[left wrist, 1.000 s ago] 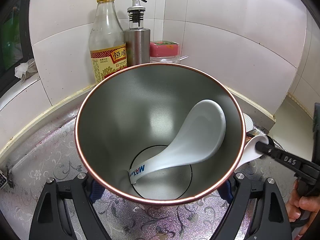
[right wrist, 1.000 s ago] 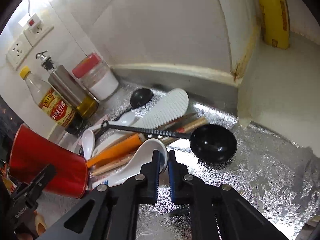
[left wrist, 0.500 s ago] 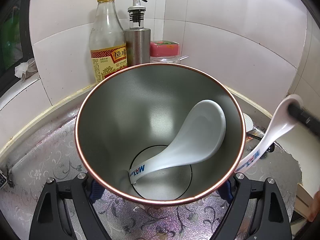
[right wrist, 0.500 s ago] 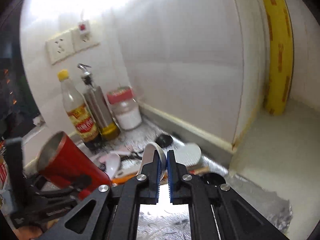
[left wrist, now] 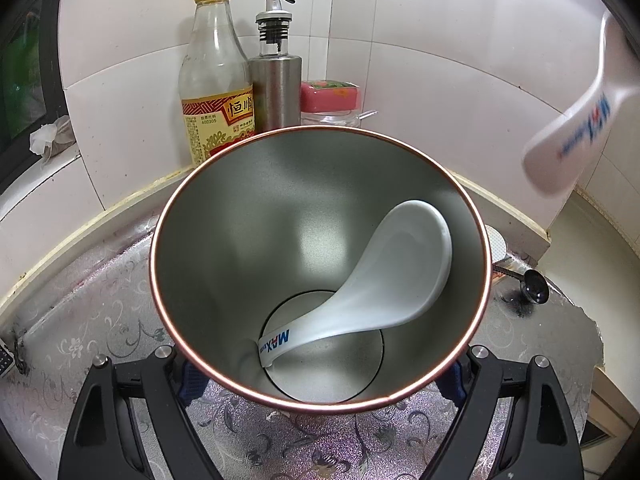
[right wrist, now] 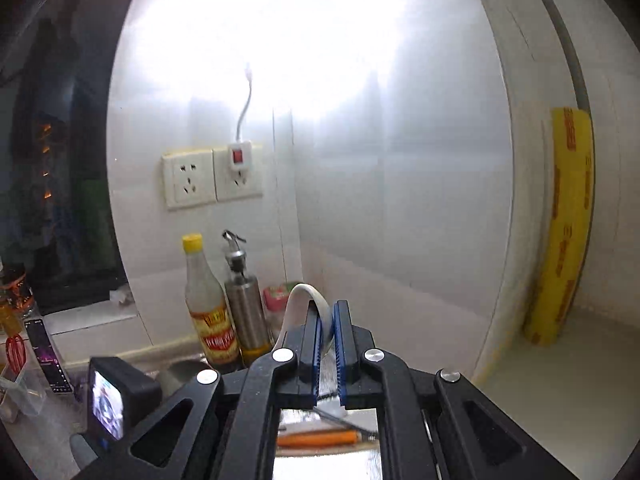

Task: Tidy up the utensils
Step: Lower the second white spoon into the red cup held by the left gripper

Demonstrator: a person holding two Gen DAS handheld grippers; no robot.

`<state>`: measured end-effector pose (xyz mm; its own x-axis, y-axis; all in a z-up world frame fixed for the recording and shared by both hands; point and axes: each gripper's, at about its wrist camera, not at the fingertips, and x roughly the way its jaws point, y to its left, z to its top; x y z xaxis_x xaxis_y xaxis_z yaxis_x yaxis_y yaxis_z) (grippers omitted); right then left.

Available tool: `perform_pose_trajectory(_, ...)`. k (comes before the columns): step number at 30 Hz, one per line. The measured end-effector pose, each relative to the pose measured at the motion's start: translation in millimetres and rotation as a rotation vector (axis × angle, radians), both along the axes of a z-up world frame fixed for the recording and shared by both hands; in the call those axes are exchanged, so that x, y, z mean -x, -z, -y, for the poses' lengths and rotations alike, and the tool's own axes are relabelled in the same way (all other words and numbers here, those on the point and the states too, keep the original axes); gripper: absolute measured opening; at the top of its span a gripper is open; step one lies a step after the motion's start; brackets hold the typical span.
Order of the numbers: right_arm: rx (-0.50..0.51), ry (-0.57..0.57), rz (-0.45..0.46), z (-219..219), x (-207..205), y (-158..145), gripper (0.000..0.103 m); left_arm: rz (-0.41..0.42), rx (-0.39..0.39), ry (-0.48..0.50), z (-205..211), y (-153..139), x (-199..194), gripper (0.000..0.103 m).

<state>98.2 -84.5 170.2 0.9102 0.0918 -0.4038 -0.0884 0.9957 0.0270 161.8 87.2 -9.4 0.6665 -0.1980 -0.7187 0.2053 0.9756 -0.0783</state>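
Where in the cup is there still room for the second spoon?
The cup's left half is bare, from rim to base. The right side is crowded: a spoon leans there, bowl up. The held spoon hangs beyond the right rim.

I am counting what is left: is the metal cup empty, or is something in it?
Not empty: one white ceramic spoon lies inside the metal cup, handle down.

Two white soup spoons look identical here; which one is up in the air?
The white spoon at the far right, pinched by the right gripper. The other spoon lies inside the metal cup held by the left gripper.
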Motion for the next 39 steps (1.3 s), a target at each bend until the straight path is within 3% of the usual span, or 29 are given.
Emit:
perform_pose_trajectory(8,0.026,-0.088,0.044,-26,-4,-21,0.007,0.000,0.000,-0.001,0,0,0,0.089)
perform_pose_trajectory(13,0.069,-0.141,0.035,-49,-6,-18,0.007,0.000,-0.003,0.000,0,0,0,0.089)
perform_pose_trajectory(27,0.144,-0.232,-0.106,-82,-17,19,0.007,-0.003,-0.003,0.001,1,0,2,0.089)
perform_pose_trajectory(39,0.132,-0.306,-0.202,-87,-28,30,0.007,-0.004,-0.003,0.000,2,0,2,0.089)
